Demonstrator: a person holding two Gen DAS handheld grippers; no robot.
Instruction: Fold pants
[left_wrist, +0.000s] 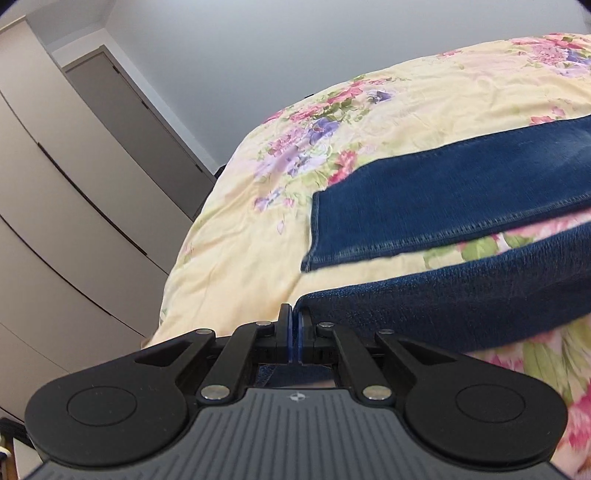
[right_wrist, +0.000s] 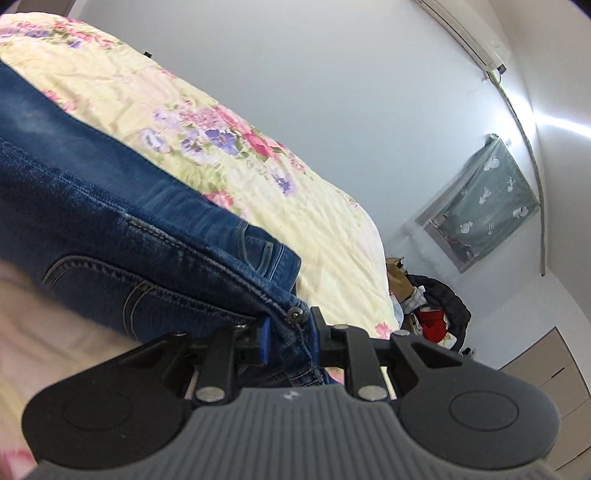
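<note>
Gripping the dark blue denim pants (left_wrist: 424, 206) at both ends, w/ the floral yellow bedspread (left_wrist: 236, 236) as landmark. Left gripper (left_wrist: 294, 325): jaws pinched nearly together on the hem corner of one leg, which hangs raised just above the bedspread; the other leg lies flat on it, further in. Right gripper (right_wrist: 289, 334): jaws narrow, clamped on the waistband by the metal rivet button (right_wrist: 295, 314), pocket stitching beside it. Pants' waist end is lifted off the bedspread, near its edge.
</note>
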